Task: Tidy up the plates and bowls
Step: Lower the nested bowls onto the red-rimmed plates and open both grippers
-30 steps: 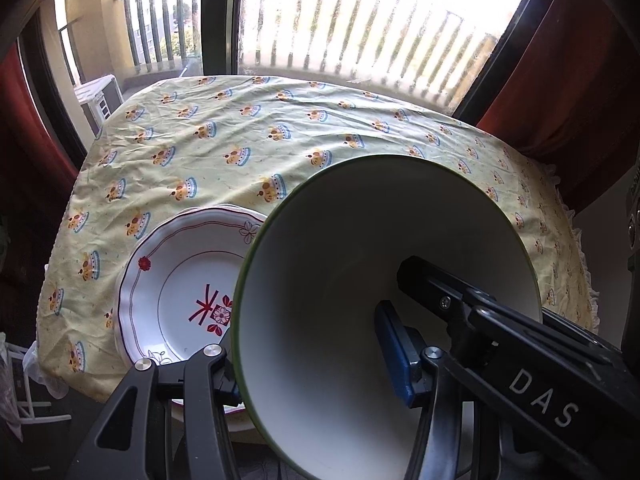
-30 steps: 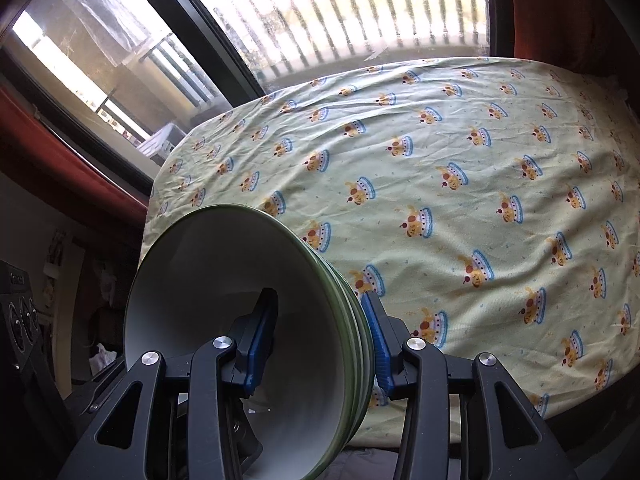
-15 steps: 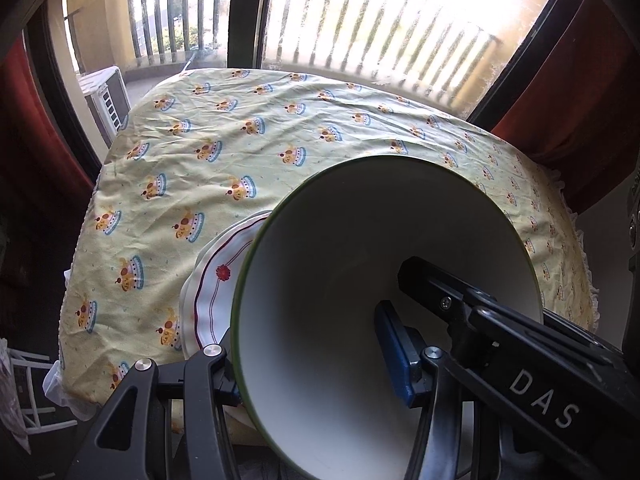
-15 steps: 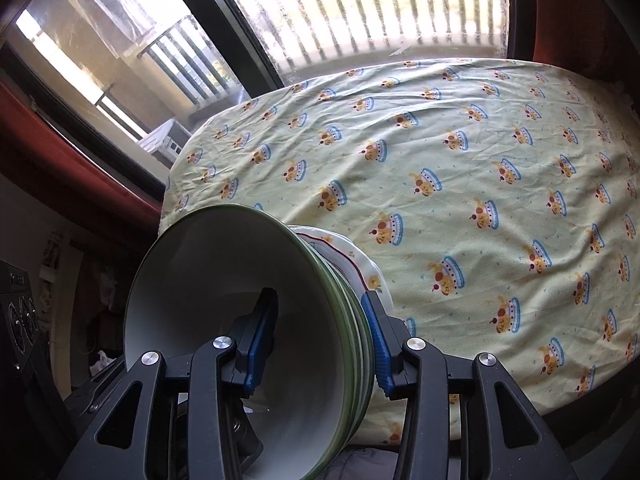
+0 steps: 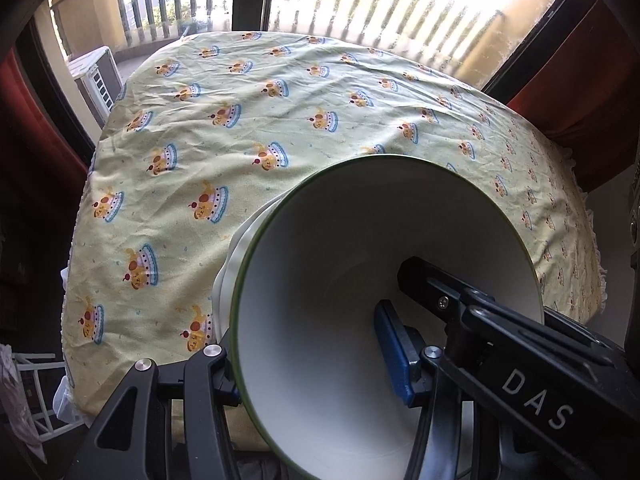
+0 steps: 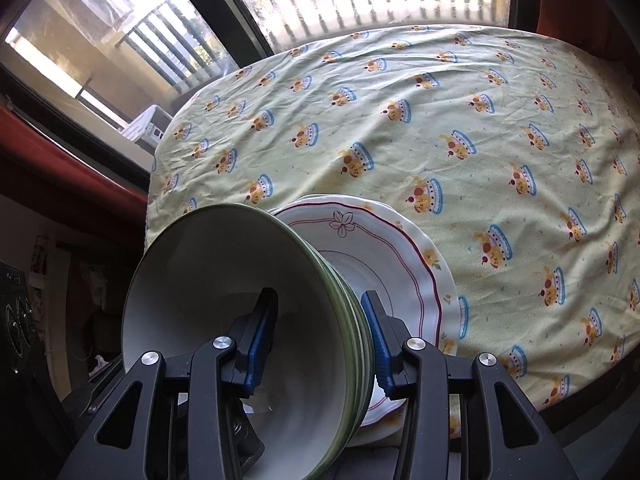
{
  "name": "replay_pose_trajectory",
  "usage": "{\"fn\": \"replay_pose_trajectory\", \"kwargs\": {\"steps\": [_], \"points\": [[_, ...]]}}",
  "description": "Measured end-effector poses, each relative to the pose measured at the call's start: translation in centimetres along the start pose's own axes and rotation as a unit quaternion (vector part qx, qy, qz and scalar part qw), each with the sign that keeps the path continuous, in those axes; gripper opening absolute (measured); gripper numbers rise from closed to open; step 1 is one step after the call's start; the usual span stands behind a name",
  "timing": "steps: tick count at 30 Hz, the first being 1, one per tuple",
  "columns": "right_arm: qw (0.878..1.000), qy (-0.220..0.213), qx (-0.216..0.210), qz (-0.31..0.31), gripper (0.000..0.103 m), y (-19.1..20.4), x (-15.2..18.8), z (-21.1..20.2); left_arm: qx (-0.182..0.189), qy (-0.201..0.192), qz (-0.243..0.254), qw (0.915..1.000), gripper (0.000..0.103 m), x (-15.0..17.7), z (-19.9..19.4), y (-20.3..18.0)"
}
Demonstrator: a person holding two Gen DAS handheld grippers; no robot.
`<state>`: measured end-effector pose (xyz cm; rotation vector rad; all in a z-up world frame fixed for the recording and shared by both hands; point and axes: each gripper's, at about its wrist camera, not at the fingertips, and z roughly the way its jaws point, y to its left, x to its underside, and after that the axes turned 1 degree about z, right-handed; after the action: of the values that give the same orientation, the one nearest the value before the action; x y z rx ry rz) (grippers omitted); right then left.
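Biggest thing going on here is the table (image 5: 280, 128), covered in a pale yellow cloth (image 6: 460, 152) printed all over with little cupcake-looking pictures. It sits right up against a window (image 5: 400, 12) with balcony railings outside and red curtains (image 5: 580, 80) at the sides.

Next down in size: a stack of green-rimmed bowls (image 6: 248, 320), white inside, nested together and tipped so the opening faces the cameras. Both grippers have hold of it at once. The right gripper (image 6: 320, 340) is clamped over the rim on its side, one blue pad (image 6: 260, 344) pressed inside the top bowl and the other on the outside of the stack, so the fingers are fairly narrow and gripping several rims together. The left gripper (image 5: 316, 364) does the same on the opposite side: one blue pad (image 5: 394, 356) inside the bowl, the other finger behind the outer wall, mostly hidden.

The stack hangs right over a white plate (image 6: 400, 264) with a wavy edge, red line trim and small flower drawings, lying near the front edge of the table. Can't tell whether the bowls are touching the plate.
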<state>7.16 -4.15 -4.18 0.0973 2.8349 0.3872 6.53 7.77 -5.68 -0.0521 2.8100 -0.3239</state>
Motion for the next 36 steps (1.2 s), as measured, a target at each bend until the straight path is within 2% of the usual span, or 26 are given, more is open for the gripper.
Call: {"fn": "replay_pose_trajectory", "kwargs": {"steps": [5,14,23,26,29,31,33,36], "points": [[1.000,0.012,0.012,0.005,0.047,0.1,-0.4,1.0,0.007,0.013,-0.002,0.9999,0.053,-0.5,1.0,0.3],[0.999,0.012,0.037,-0.004,0.047,0.4,-1.3,1.7,-0.004,0.001,0.023,0.9997,0.053,-1.1,1.2,-0.1],[0.998,-0.011,0.063,0.025,0.047,0.3,0.1,1.4,0.000,-0.013,0.069,0.9976,0.056,-0.5,0.9,-0.5],[0.997,-0.022,0.068,0.034,0.048,0.3,0.4,1.2,0.001,-0.012,0.076,0.9971,0.059,-0.4,0.9,-0.5],[0.996,-0.037,0.077,0.022,0.052,0.8,0.8,0.6,0.004,-0.024,0.081,0.9964,0.071,-0.1,0.5,-0.5],[0.995,-0.053,0.081,0.008,0.067,1.2,1.2,-0.1,0.000,-0.033,0.079,0.9964,0.079,0.2,0.0,-0.5],[0.994,-0.066,0.085,-0.002,0.068,1.4,1.5,-0.7,-0.001,-0.039,0.070,0.9968,0.083,0.4,-0.3,-0.5],[0.994,-0.073,0.076,-0.012,0.069,1.2,1.6,-1.3,-0.015,-0.050,0.059,0.9969,0.084,0.7,-0.8,-0.7]]}}
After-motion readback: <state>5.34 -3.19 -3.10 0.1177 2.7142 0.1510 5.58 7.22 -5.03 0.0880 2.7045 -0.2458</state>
